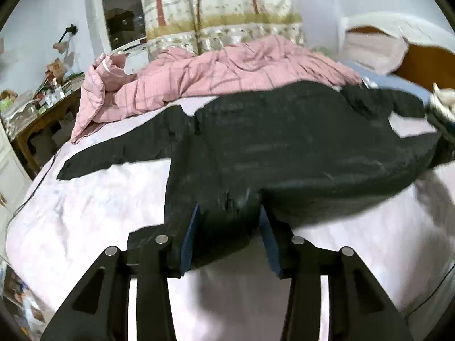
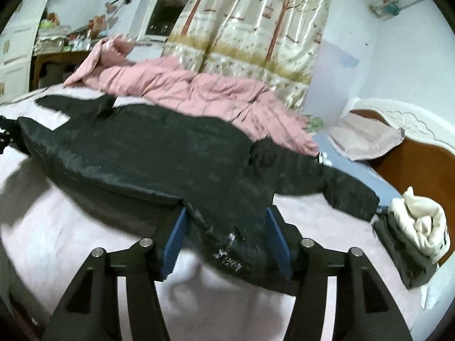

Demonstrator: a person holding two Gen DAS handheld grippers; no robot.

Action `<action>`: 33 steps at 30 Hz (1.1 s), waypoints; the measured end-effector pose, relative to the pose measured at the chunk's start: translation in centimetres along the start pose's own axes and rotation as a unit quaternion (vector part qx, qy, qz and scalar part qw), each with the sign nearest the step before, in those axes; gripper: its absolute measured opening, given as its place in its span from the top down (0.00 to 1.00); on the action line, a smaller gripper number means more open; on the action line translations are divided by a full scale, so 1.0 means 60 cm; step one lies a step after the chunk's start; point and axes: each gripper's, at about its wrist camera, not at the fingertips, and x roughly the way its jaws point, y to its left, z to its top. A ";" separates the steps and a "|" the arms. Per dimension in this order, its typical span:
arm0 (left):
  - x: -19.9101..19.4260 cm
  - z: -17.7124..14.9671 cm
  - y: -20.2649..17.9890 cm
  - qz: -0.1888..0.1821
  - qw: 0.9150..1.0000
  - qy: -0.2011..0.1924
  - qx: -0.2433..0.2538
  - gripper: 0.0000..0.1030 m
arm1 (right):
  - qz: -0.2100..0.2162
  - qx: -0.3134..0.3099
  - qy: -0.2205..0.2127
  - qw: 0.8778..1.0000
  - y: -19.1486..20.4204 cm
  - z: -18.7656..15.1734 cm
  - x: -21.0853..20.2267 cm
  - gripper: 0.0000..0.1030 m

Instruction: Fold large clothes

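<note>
Black jacket point(image 1: 284, 147) before pink quilt point(image 1: 216, 71)

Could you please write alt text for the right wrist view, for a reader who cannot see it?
A black jacket lies spread on a bed, its near edge between the right tongs' open blue pads. A pink quilt is bunched behind.

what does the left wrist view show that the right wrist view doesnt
Only the left wrist view: the long black sleeve stretched across the sheet toward the cluttered desk.

Only the right wrist view: the folded pile with a white garment on top, the white headboard, and a wall shelf.

Both: the black jacket spread on the bed sheet, the pink quilt, the tree-print curtain, and open blue-padded jaws around the jacket's hem.
</note>
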 end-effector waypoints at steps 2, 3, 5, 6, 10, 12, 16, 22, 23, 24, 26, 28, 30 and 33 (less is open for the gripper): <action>0.030 0.025 0.011 -0.009 1.000 0.003 -0.014 0.58 | 0.003 0.010 0.004 1.000 -0.007 0.016 0.032 0.41; 0.045 0.033 0.014 -0.011 1.000 0.009 -0.016 0.58 | 0.008 0.019 0.009 1.000 -0.010 0.023 0.053 0.41; 0.078 0.047 0.017 -0.012 1.000 0.022 -0.014 0.57 | 0.018 0.041 0.025 0.999 -0.018 0.032 0.100 0.41; 0.091 0.051 0.016 -0.011 0.999 0.028 -0.012 0.56 | 0.022 0.048 0.032 0.998 -0.019 0.033 0.118 0.41; 0.148 0.056 0.015 -0.004 0.999 0.048 -0.011 0.51 | 0.023 0.060 0.050 0.997 -0.014 0.030 0.175 0.41; 0.167 0.055 0.014 -0.005 0.999 0.049 -0.015 0.50 | 0.013 0.061 0.059 0.996 -0.010 0.027 0.198 0.41; 0.197 0.058 0.019 -0.014 0.999 0.035 -0.025 0.47 | -0.007 0.077 0.065 0.995 -0.012 0.021 0.241 0.41; 0.173 0.060 0.036 -0.035 0.996 -0.005 -0.079 0.42 | -0.017 0.137 0.018 0.990 -0.031 0.006 0.206 0.35; 0.160 0.059 0.035 -0.048 0.995 -0.017 -0.083 0.36 | -0.020 0.138 0.008 0.990 -0.033 0.006 0.193 0.31; 0.143 0.056 0.035 -0.073 0.993 -0.030 -0.090 0.35 | -0.025 0.137 0.001 0.990 -0.035 0.007 0.179 0.23; 0.119 0.056 0.027 -0.089 0.992 -0.041 -0.083 0.35 | -0.025 0.145 -0.006 0.989 -0.041 0.009 0.153 0.19; 0.094 0.055 0.013 -0.069 0.994 -0.052 -0.065 0.35 | -0.011 0.162 -0.018 0.987 -0.047 0.008 0.128 0.18; 0.074 0.050 0.002 -0.069 0.994 -0.063 -0.057 0.29 | 0.006 0.181 -0.031 0.983 -0.052 0.003 0.102 0.17; 0.069 0.043 -0.007 -0.061 0.995 -0.062 -0.049 0.26 | 0.032 0.193 -0.043 0.980 -0.046 -0.015 0.071 0.14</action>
